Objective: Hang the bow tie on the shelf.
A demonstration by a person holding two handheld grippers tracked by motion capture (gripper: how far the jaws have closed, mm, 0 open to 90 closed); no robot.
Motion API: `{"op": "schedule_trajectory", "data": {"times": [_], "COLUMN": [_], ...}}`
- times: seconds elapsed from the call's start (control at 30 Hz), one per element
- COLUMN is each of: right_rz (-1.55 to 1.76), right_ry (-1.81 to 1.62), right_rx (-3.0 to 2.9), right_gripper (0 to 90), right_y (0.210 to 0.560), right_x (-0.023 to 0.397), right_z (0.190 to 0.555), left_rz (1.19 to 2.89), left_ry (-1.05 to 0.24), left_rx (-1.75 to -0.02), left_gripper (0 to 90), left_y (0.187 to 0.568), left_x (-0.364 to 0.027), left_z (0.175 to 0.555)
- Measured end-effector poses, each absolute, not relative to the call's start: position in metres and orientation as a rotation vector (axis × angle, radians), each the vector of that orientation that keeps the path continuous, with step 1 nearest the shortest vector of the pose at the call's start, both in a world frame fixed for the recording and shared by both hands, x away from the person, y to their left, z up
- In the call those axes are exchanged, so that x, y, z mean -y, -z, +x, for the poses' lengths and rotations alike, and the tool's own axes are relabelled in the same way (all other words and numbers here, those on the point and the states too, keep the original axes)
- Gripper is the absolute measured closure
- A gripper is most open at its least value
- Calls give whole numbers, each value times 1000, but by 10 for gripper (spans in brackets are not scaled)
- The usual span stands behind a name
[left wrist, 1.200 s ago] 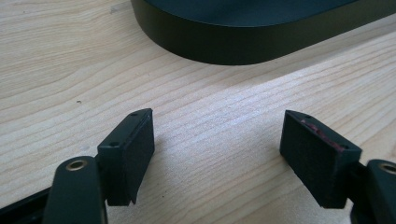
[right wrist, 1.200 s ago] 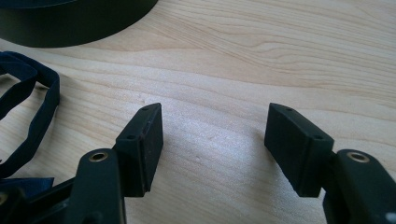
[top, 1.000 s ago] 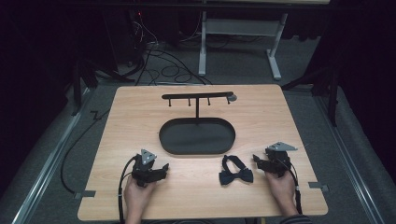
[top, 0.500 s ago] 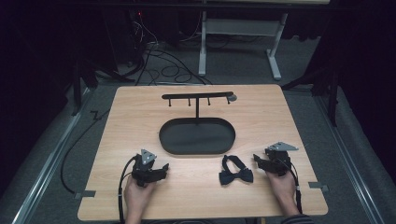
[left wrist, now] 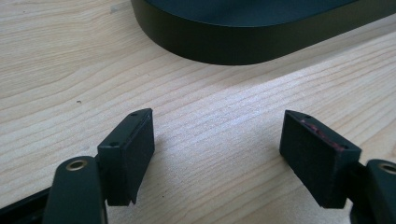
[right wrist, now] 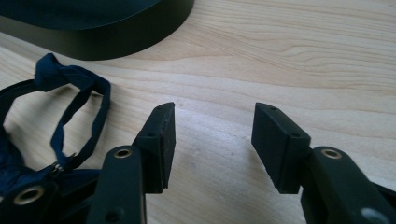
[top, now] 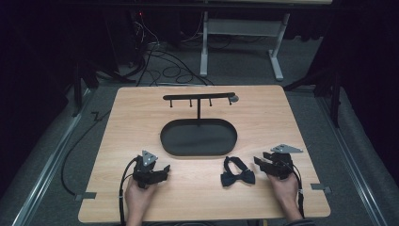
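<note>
A dark navy bow tie [top: 237,173] with its looped strap lies on the wooden table [top: 282,117], just left of my right gripper [top: 259,163]. In the right gripper view the bow tie [right wrist: 60,116] sits left of the jaws, outside them. That right gripper [right wrist: 212,140] is open over bare wood, and its jaws have just been closing with nothing between them. My left gripper [top: 162,170] rests at the front left, and the left gripper view shows it [left wrist: 217,154] open wide with bare wood in the gap. A black oval tray [top: 198,137] carries a T-shaped hook stand [top: 199,98].
The tray's wall [left wrist: 224,44] stands close ahead of the left jaws and also ahead of the right jaws [right wrist: 116,39]. Cables [top: 155,52] and a white frame's legs [top: 277,61] lie on the floor beyond the table's far edge.
The right gripper's jaws look slightly narrower than before. Both hands and the bow tie stay where they were.
</note>
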State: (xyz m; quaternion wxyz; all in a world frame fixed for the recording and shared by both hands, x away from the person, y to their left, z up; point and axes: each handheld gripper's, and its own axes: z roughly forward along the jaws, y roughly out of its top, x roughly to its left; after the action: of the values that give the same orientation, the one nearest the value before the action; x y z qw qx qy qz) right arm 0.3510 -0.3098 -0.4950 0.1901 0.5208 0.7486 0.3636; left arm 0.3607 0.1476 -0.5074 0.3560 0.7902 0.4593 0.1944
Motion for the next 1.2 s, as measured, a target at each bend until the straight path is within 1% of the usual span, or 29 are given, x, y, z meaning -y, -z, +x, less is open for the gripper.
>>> {"op": "schedule_trajectory", "data": {"times": [0.13,0.53,1.2], "right_rz": [1451,1399,1346], "right_ry": [-1043,-1108,-1129], "right_rx": [-2117,-2175,-2268], "right_gripper": [535,531,522], "right_y": [492,481,485], "right_x": [308,289,261], "right_z": [349,347,351], "left_rz": [2038,2039,2041], "left_ry": [-505,-503,-502], "left_rx": [-1186,-1186,-1186], "left_gripper": [268,268,267], "left_y": [508,507,507], "left_x": [-148,-148,-148], "left_z": [361,361,361]}}
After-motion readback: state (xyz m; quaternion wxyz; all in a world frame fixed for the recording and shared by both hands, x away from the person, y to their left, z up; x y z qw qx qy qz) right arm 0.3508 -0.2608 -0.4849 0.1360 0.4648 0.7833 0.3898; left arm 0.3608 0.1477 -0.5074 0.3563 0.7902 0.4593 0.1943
